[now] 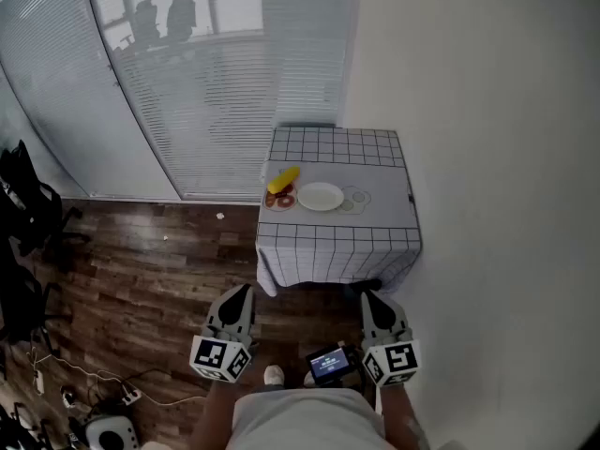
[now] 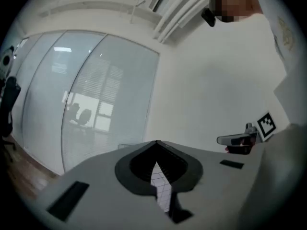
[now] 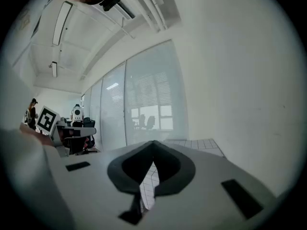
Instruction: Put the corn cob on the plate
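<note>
- The bench (image 1: 375, 223) stands against the white wall (image 1: 487, 157), under a grey checked cloth (image 1: 309, 261) that hangs over its near edge.
- The white plate (image 1: 321, 197) sits about mid-bench; its whole pale face shows.
- The corn cob (image 1: 283, 179), yellow, lies outside the plate, just beyond its far-left rim, close to the bench's left edge.
- Just beside the plate's left rim lies a small reddish round thing (image 1: 279, 200). Its far edge meets the cob's near end, but whether it is a dish or food is too small to tell, as is whether the cob rests on it.
- To the right of the plate is a faint round outline (image 1: 354, 198); whether it is a clear dish or a mark on the cloth cannot be told.
- The left tool (image 1: 243, 292) is held low over the wooden floor (image 1: 141, 261), well short of the bench. In the left gripper view (image 2: 156, 144) its jaws are pressed together at the tips, with only checked cloth seen through the slit behind them.
- The right tool (image 1: 367, 296) is level with it, also well apart from the bench. In the right gripper view (image 3: 153, 143) its jaws meet at the tips, pinching nothing.
</note>
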Action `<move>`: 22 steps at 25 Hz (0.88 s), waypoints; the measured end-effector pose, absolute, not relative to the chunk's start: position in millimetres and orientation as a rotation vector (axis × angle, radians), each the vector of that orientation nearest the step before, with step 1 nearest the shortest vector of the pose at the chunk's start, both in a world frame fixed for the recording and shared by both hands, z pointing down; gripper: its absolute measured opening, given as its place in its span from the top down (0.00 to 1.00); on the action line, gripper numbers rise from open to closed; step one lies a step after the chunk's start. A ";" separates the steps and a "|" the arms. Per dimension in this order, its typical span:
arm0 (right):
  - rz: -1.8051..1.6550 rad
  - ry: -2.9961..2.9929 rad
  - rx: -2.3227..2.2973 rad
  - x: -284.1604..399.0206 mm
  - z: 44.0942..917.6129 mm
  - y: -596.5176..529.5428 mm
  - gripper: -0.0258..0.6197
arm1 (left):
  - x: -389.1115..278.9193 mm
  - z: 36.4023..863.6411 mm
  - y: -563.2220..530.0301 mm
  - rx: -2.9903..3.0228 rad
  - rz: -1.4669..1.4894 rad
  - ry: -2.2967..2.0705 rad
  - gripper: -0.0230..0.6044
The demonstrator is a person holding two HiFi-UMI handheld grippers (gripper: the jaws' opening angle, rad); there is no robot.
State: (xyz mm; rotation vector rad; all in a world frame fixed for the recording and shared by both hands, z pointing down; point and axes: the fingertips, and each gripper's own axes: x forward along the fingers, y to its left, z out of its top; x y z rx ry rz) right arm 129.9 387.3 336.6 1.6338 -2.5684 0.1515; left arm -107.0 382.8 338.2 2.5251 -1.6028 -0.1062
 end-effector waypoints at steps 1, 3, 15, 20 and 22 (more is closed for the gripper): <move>0.155 -2.570 1.636 127.2 336.7 389.4 0.95 | -109.9 335.9 384.9 2.541 -0.081 -1.614 0.95; 0.160 -2.574 1.635 122.7 337.4 392.5 0.95 | -114.7 332.3 387.7 2.562 -0.052 -1.632 0.95; 0.132 -2.598 1.583 118.5 335.8 400.6 0.95 | -112.8 331.6 392.3 2.547 -0.027 -1.626 0.95; 0.119 -2.612 1.563 127.3 340.4 400.3 0.95 | -101.8 334.7 392.1 2.581 0.059 -1.656 0.95; 0.122 -2.616 1.552 131.4 342.8 400.6 0.95 | -97.9 338.4 394.2 2.573 0.081 -1.670 0.95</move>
